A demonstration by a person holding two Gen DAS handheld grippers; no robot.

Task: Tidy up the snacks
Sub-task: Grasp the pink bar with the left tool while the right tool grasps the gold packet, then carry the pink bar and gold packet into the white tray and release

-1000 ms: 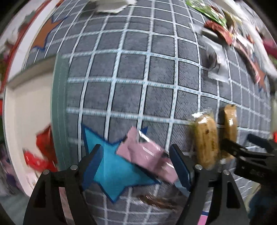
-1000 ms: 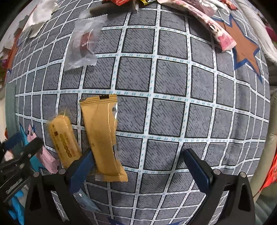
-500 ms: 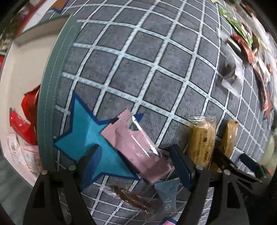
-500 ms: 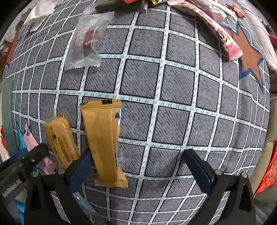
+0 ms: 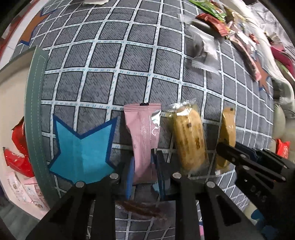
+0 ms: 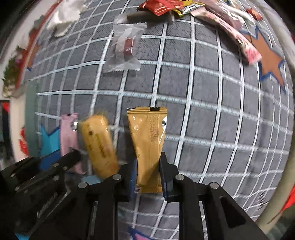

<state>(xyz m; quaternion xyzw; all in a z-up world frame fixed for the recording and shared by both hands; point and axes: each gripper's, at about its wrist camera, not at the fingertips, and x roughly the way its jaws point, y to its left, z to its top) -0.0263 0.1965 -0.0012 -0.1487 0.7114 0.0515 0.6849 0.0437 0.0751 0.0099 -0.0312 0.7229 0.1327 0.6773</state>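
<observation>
Gripping two packets at once: my left tongs (image 5: 142, 167) have just closed on the lower part of the pink packet (image 5: 142, 133), and my right tongs (image 6: 147, 175) have just closed on the tan packet (image 6: 148, 145), both pinched near the bottom seal with the long body pointing away from the camera. Holding them by one end keeps each packet straight and its far end free, which I judge suits laying them side by side.

Between the two lies the biscuit (image 5: 189, 140) in clear wrap, flat on the rug (image 5: 103, 61), just beside the pink packet and not held. The three sit roughly parallel, so a row looks under way near the blue star (image 5: 81, 149) at the rug's green edge.

Further out: a clear-wrapped sweet (image 6: 126, 49) alone mid-rug, and a heap of mixed wrappers (image 6: 184, 8) at the far edge, still unsorted. Red packets (image 5: 17, 147) lie off the rug, on the floor.

Writing: a small "6" low on both held packets; nothing else legible. Biscuit print too blurred to read.
</observation>
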